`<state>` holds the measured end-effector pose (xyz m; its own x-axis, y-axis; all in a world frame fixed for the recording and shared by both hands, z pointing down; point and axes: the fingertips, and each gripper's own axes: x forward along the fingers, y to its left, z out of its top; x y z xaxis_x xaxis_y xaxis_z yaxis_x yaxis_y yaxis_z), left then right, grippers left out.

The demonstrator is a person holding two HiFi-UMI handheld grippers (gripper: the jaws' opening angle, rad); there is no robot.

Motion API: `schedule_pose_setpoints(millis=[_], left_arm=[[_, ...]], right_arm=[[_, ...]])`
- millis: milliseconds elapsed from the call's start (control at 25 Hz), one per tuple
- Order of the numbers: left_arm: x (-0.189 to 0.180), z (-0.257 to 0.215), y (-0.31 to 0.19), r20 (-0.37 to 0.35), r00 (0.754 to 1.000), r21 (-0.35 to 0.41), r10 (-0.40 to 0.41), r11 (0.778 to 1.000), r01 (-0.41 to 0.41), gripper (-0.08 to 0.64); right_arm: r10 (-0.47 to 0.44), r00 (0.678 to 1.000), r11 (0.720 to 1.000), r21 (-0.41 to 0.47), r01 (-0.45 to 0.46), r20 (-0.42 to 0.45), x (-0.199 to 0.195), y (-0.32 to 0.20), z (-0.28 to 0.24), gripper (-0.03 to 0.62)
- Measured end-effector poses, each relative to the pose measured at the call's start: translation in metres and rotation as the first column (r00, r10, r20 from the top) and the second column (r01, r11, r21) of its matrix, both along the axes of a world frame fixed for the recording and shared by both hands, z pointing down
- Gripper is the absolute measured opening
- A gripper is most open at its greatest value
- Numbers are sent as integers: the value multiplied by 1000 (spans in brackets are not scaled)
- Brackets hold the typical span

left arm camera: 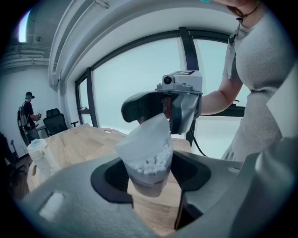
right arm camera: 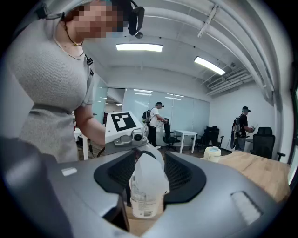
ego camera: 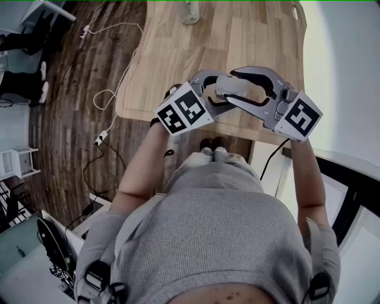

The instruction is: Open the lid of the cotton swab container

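The cotton swab container is a small translucent tub, held in the air over the near edge of the wooden table. My left gripper comes in from the left and is shut on the tub's body, with both pads against its sides. White swab heads show under the lid, which is tilted up on one side. My right gripper comes in from the right, and its jaws close on the raised lid. The tub's label faces the right gripper view.
A second pale jar stands at the table's far edge. White cables trail over the dark wood floor on the left. People stand farther back in the office, with chairs and desks. A window fills the right side.
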<state>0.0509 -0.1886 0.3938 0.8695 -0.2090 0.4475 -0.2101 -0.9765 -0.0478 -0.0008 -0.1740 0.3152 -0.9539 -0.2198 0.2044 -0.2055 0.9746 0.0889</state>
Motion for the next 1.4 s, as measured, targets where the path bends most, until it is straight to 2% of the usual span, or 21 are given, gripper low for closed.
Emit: schedule_pose_setpoints(millis=[120, 240, 640, 680, 720, 760, 1080, 1200, 1320, 1400], left_arm=[[-1, -1, -1, -5, 1000, -1, -6, 1000, 6, 259], [0, -3, -1, -5, 1000, 2, -5, 1000, 5, 259], [0, 2, 4, 4, 1000, -3, 15, 1000, -15, 259], [0, 2, 4, 6, 1000, -1, 14, 1000, -14, 259], [0, 2, 4, 5, 1000, 0, 14, 1000, -14, 259], [0, 1, 4, 3, 1000, 1, 13, 1000, -13, 261], [-1, 2, 4, 1, 1000, -13, 18, 1000, -18, 260], [-1, 1, 2, 2, 1000, -11, 14, 1000, -14, 261], [-3, 0, -1, 1, 1000, -12, 8, 1000, -7, 261], [-4, 0, -3, -2, 1000, -15, 2, 1000, -2, 261]], right_arm=[[25, 999, 999, 31, -26, 33, 1, -2, -10, 176], [33, 998, 996, 76, -37, 49, 0, -2, -17, 117], [88, 993, 987, 126, -97, 73, 5, -8, -24, 62], [99, 992, 985, 132, -109, 79, 6, -9, -25, 50], [113, 990, 983, 138, -124, 87, 8, -11, -26, 9], [126, 988, 981, 140, -138, 93, 10, -13, -27, 2], [140, 988, 970, 190, -151, 71, 14, -14, -27, 2], [137, 986, 968, 199, -153, 91, 16, -12, -31, 2], [83, 988, 968, 224, -111, 131, 14, 1, -41, 2], [34, 993, 970, 235, -59, 112, 10, 11, -41, 2]])
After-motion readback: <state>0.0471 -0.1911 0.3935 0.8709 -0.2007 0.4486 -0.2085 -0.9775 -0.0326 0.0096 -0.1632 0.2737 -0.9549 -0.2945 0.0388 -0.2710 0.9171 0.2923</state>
